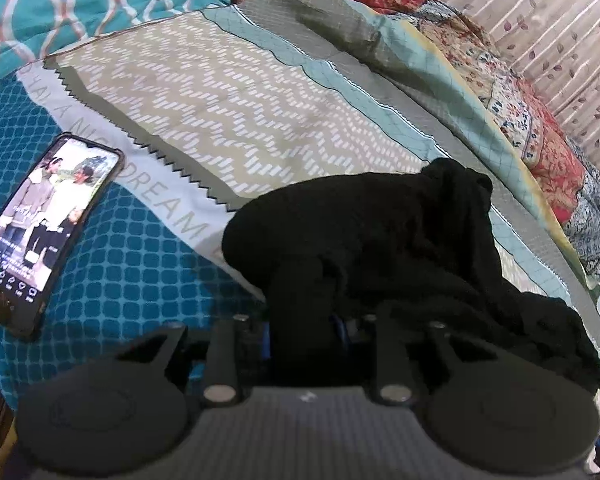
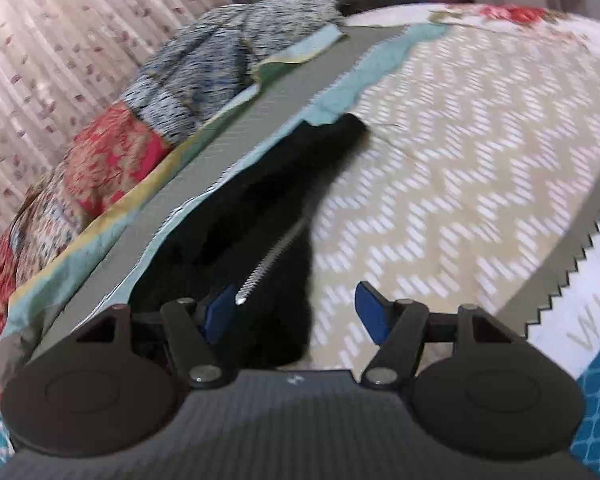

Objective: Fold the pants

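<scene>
Black pants (image 1: 388, 236) lie bunched on a patterned bedspread (image 1: 228, 120). My left gripper (image 1: 302, 328) is shut on a fold of the pants, which covers the blue fingertips and rises in a hump in front of it. In the right wrist view the pants (image 2: 260, 208) stretch away as a long dark strip with a white zipper (image 2: 268, 260) showing. My right gripper (image 2: 296, 312) is open, its blue fingertips (image 2: 370, 312) spread wide over the near end of the pants. The cloth lies between the jaws, not gripped.
A lit phone (image 1: 44, 232) lies on the blue part of the bedspread at left, with a cable at its near end. A floral quilt (image 1: 540, 120) is heaped along the bed's far edge by a curtain (image 2: 40, 40). A teal pillow (image 1: 60, 4) lies at the back left.
</scene>
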A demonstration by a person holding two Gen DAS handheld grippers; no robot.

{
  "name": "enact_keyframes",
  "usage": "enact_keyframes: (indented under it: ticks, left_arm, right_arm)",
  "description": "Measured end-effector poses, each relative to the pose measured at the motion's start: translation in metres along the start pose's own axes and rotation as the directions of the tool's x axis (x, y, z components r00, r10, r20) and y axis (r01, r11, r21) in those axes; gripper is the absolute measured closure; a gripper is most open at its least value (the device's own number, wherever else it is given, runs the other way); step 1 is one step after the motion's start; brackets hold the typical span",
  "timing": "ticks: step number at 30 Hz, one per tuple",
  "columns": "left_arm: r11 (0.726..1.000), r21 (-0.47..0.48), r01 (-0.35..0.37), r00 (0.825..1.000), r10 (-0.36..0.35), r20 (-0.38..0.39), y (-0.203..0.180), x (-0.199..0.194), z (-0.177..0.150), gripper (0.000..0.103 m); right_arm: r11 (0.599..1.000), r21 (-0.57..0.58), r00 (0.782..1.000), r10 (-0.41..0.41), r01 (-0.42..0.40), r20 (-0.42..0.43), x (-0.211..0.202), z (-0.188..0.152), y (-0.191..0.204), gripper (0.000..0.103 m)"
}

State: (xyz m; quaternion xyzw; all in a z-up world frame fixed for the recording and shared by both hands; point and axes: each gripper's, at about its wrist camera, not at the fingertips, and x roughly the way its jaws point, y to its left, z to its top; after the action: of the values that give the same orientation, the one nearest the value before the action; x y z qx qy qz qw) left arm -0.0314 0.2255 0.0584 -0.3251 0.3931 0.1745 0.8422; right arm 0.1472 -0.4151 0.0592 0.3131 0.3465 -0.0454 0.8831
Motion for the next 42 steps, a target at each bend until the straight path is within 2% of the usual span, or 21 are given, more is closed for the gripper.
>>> enact_keyframes:
  ticks: [5, 6, 7, 9, 10, 12, 15, 17, 18, 19, 21, 22, 24, 25, 27, 33, 36, 38, 39, 41, 42]
  left_arm:
    - [1.000, -0.008, -0.007, 1.000, 0.007, -0.005, -0.003, 0.001, 0.001, 0.083]
    - [1.000, -0.011, -0.005, 1.000, 0.005, -0.010, -0.003, 0.001, 0.001, 0.087]
    - [1.000, -0.010, -0.003, 1.000, 0.003, -0.015, -0.004, 0.000, 0.001, 0.088]
    - [1.000, -0.015, -0.002, 1.000, 0.002, -0.015, -0.004, -0.004, 0.001, 0.089]
    - [1.000, -0.020, 0.006, 1.000, -0.006, -0.016, -0.003, -0.007, 0.001, 0.090]
    - [0.998, -0.040, 0.040, 0.999, -0.041, -0.027, 0.001, -0.014, 0.001, 0.090]
    - [0.990, -0.085, 0.114, 0.991, -0.120, -0.067, 0.007, -0.016, -0.002, 0.090]
    - [0.988, -0.090, 0.127, 0.986, -0.135, -0.096, 0.006, -0.012, -0.011, 0.090]
    - [0.989, -0.080, 0.122, 0.985, -0.130, -0.109, 0.003, -0.009, -0.016, 0.090]
    - [0.992, -0.064, 0.112, 0.985, -0.120, -0.127, 0.000, -0.005, -0.023, 0.090]
    - [0.993, -0.047, 0.111, 0.979, -0.118, -0.169, -0.004, 0.002, -0.035, 0.090]
    - [0.993, -0.043, 0.113, 0.976, -0.119, -0.180, -0.005, 0.004, -0.039, 0.090]
    - [0.994, -0.024, 0.104, 0.979, -0.107, -0.173, -0.007, 0.002, -0.042, 0.090]
    - [0.994, -0.028, 0.108, 0.979, -0.112, -0.172, -0.006, 0.001, -0.041, 0.090]
    - [0.992, -0.044, 0.118, 0.977, -0.124, -0.174, -0.004, -0.001, -0.038, 0.090]
    - [0.992, -0.042, 0.123, 0.978, -0.128, -0.165, -0.005, -0.006, -0.038, 0.090]
    - [0.992, -0.047, 0.117, 0.976, -0.123, -0.179, -0.003, -0.003, -0.037, 0.090]
    - [0.992, -0.045, 0.118, 0.975, -0.124, -0.183, -0.004, -0.002, -0.035, 0.090]
    - [0.992, -0.039, 0.120, 0.975, -0.125, -0.181, -0.006, -0.002, -0.033, 0.090]
    - [0.991, -0.025, 0.131, 0.977, -0.133, -0.169, -0.011, -0.005, -0.030, 0.091]
    - [0.990, -0.021, 0.141, 0.977, -0.143, -0.160, -0.013, -0.008, -0.027, 0.092]
  right_arm:
    - [0.999, 0.038, 0.998, -0.005, 0.007, -0.069, 0.036, 0.007, 0.015, 0.034]
    - [1.000, 0.025, 0.996, -0.012, 0.015, -0.093, 0.046, 0.005, 0.018, 0.043]
    - [1.000, 0.006, 0.993, -0.018, 0.019, -0.116, 0.055, 0.004, 0.021, 0.084]
    - [0.997, -0.035, 0.989, -0.066, 0.062, -0.135, 0.063, 0.005, 0.032, 0.089]
    - [0.999, -0.016, 0.994, -0.032, 0.031, -0.107, 0.055, 0.011, 0.033, 0.089]
    - [0.991, 0.036, 0.992, 0.125, -0.126, 0.014, 0.019, 0.032, 0.029, 0.089]
    - [0.960, 0.003, 0.940, 0.272, -0.279, 0.208, -0.049, 0.056, 0.008, 0.089]
    - [0.958, -0.036, 0.925, 0.283, -0.283, 0.255, -0.080, 0.062, -0.019, 0.086]
    - [0.967, -0.047, 0.936, 0.254, -0.250, 0.245, -0.086, 0.061, -0.031, 0.076]
    - [0.984, -0.058, 0.957, 0.176, -0.167, 0.232, -0.090, 0.058, -0.046, 0.062]
    - [0.996, -0.067, 0.984, -0.050, 0.063, 0.170, -0.089, 0.050, -0.074, 0.055]
    - [0.979, -0.061, 0.971, -0.185, 0.196, 0.149, -0.089, 0.045, -0.090, 0.051]
    - [0.934, -0.003, 0.924, -0.353, 0.357, 0.150, -0.099, 0.037, -0.114, 0.051]
    - [0.932, 0.029, 0.919, -0.362, 0.362, 0.153, -0.106, 0.036, -0.123, 0.051]
    - [0.950, 0.070, 0.935, -0.313, 0.306, 0.165, -0.117, 0.037, -0.124, 0.051]
    - [0.961, -0.131, 0.950, -0.210, 0.244, 0.233, -0.116, 0.046, -0.059, 0.047]
    - [0.906, -0.295, 0.941, -0.239, 0.305, 0.237, -0.094, 0.044, -0.030, 0.024]
    - [0.843, -0.413, 0.938, -0.301, 0.345, 0.170, -0.063, 0.048, -0.018, 0.018]
    - [0.817, -0.455, 0.933, -0.342, 0.354, 0.112, -0.045, 0.050, -0.017, 0.021]
    - [0.804, -0.474, 0.912, -0.410, 0.358, -0.006, -0.015, 0.056, -0.031, 0.075]
    - [0.852, -0.414, 0.920, -0.384, 0.321, -0.076, -0.010, 0.064, -0.042, 0.088]
